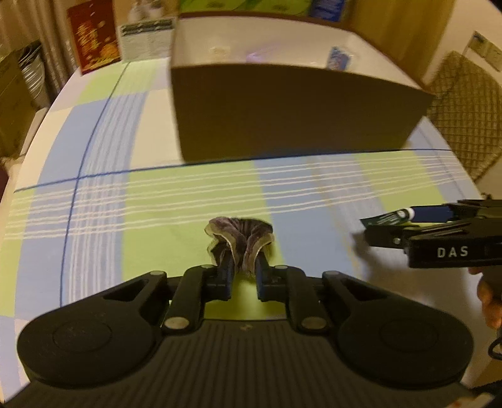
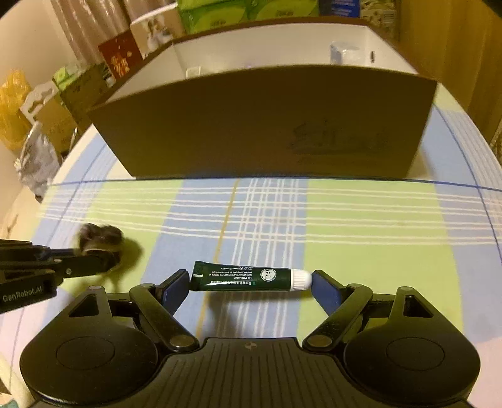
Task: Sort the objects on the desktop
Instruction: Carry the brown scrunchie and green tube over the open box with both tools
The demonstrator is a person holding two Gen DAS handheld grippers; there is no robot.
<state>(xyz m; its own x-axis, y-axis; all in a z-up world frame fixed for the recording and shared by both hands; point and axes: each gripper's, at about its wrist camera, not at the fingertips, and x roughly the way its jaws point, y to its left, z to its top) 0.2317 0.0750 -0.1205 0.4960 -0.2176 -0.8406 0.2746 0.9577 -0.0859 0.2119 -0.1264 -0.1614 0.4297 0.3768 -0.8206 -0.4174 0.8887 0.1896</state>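
Note:
My left gripper (image 1: 243,266) is shut on a purple-grey striped scrunchie (image 1: 240,238) and holds it just above the checked tablecloth. The scrunchie shows blurred in the right wrist view (image 2: 100,237) at the left. My right gripper (image 2: 251,279) is shut on a dark green tube with a white cap (image 2: 248,276), held lengthwise between the two pads above the cloth. The tube also shows at the right of the left wrist view (image 1: 387,216). A brown open box (image 1: 298,113) with a white inside stands just beyond both grippers; it also shows in the right wrist view (image 2: 266,125).
Small items lie inside the box, among them a blue packet (image 1: 339,58). Behind the box stand a red card (image 1: 94,34), a printed leaflet (image 1: 147,37) and green packs (image 2: 219,12). Bags and cartons (image 2: 37,103) sit off the table's left edge. A woven chair (image 1: 464,106) is at the right.

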